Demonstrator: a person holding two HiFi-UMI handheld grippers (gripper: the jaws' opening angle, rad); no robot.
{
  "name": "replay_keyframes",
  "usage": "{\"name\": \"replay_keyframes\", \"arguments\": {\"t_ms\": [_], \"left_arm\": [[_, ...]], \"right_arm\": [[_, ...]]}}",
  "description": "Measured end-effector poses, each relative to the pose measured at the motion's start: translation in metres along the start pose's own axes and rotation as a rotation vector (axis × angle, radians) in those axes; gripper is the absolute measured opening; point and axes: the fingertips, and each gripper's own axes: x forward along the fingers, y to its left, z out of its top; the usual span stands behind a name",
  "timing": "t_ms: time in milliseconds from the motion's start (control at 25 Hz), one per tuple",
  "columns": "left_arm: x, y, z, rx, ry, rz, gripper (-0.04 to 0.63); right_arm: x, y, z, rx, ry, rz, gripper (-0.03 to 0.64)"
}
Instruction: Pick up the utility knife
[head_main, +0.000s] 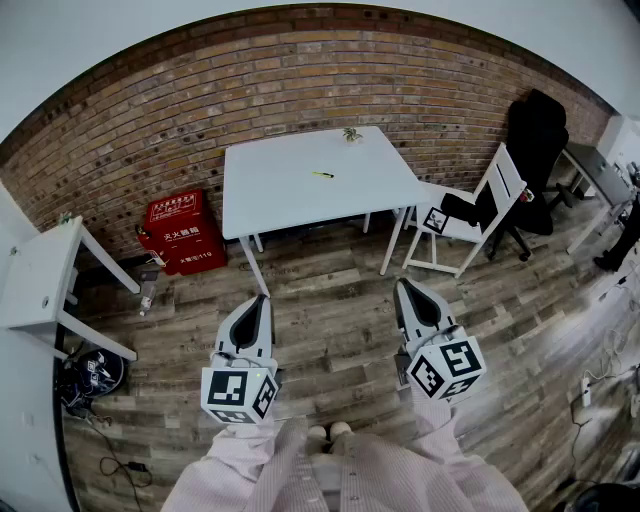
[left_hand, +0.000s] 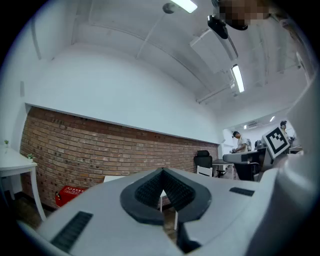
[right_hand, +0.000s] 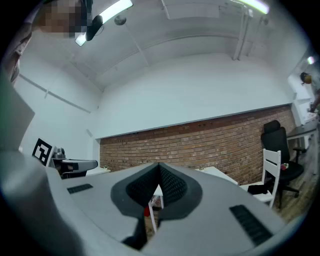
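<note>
- The jaws of the left gripper (left_hand: 162, 172) are clenched: their dark ribbed pads meet at the tip, and nothing is between them.
- The jaws of the right gripper (right_hand: 158, 166) are clenched in the same way and are also empty.
- In the head view both grippers are held level above the wooden floor (head_main: 330, 285). The left one is at 7 o'clock in the picture and the right one at 5 o'clock. Both point toward 12 o'clock, and each has a cube of black-and-white square markers at its back.
- The utility knife (head_main: 322, 175) is small and yellow-green. It lies flat near the middle of a white bench (head_main: 270, 200) at 12 o'clock, well apart from both grippers.
- A small object (head_main: 351, 134), too tiny to identify, sits at the bench's far edge, at 1 o'clock from the knife.
- A brick wall (head_main: 200, 90) runs behind the bench.
- A red box (head_main: 180, 232) stands on the floor against the wall, at 9 o'clock from the bench.
- A white chair (head_main: 495, 190) stands just beside the bench at 3 o'clock, with something black on its seat.
- A black office chair (head_main: 535, 135) is beyond the white chair.
- Pale striped trousers (head_main: 400, 480) show at 6 o'clock.
</note>
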Motion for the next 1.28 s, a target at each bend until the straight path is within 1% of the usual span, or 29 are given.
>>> {"name": "replay_keyframes", "arguments": {"t_ms": [120, 400, 520, 800, 960, 1280], "left_arm": [[0.006, -0.003, -0.003, -0.006, 0.005, 0.008, -0.008], [0.017, -0.002, -0.008, -0.011, 0.013, 0.023, -0.008], [0.021, -0.005, -0.008, -0.011, 0.012, 0.029, -0.008], [0.030, -0.011, -0.019, -0.026, 0.026, 0.050, -0.008], [0.034, -0.014, -0.025, -0.032, 0.033, 0.062, -0.008], [0.047, -0.010, -0.036, -0.045, 0.059, 0.079, -0.008]], "right_arm": [[0.002, -0.007, 0.000, 0.005, 0.001, 0.006, 0.002], [0.009, -0.014, -0.004, 0.022, -0.020, 0.049, 0.003], [0.011, -0.022, -0.008, 0.043, -0.009, 0.055, 0.003], [0.018, -0.040, -0.018, 0.056, 0.015, 0.055, 0.010], [0.021, -0.052, -0.026, 0.080, 0.034, 0.051, 0.084], [0.037, -0.066, -0.035, 0.078, 0.060, 0.041, 0.152]]}}
